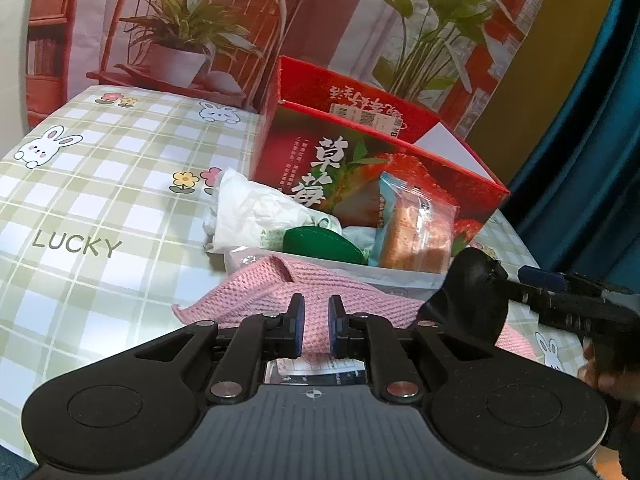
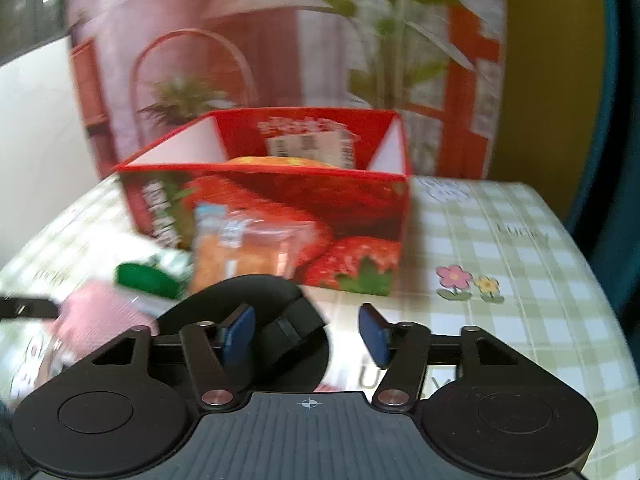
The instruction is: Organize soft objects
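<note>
A pink knitted cloth (image 1: 320, 300) is seen spread on the checked desk (image 1: 100, 200), directly beneath the left gripper (image 1: 316, 320), whose jaws are drawn narrow with nothing pinched between them. At two o'clock from the cloth, a wrapped cake (image 1: 416, 232) is propped against a red strawberry box (image 1: 400, 168). The right gripper (image 2: 308, 334) is held with jaws parted wide and empty, a black strap (image 2: 288, 328) lying just beyond its left pad.
</note>
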Demonstrator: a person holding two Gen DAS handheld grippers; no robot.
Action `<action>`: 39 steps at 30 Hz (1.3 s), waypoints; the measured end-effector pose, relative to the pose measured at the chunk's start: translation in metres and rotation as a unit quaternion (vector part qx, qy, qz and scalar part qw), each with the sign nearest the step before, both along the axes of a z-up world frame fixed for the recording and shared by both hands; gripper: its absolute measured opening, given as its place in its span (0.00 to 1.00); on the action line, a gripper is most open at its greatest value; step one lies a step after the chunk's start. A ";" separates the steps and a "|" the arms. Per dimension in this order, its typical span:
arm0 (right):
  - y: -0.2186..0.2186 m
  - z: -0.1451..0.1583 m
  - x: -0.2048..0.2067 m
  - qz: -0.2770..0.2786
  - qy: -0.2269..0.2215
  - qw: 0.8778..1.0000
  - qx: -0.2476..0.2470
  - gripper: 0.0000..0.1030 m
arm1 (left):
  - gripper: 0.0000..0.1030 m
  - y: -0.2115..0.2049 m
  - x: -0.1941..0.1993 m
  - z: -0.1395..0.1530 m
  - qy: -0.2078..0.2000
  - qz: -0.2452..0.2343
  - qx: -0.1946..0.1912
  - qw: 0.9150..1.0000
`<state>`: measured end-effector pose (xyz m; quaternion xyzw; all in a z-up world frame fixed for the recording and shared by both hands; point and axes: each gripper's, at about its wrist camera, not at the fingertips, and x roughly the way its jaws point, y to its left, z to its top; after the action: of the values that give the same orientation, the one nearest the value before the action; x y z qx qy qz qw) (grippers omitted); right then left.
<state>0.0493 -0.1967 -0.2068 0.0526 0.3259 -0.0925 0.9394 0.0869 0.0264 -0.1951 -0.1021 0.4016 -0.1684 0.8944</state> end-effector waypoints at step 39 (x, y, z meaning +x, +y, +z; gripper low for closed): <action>0.032 -0.050 0.035 0.002 0.014 0.998 0.066 0.77 | 0.25 -0.046 0.028 -0.043 0.049 -0.080 0.015 0.995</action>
<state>0.0847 -0.1643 -0.2572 0.1127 0.3446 -0.0694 0.9294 0.1152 -0.0196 -0.2384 -0.0642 0.4547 -0.2283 0.8585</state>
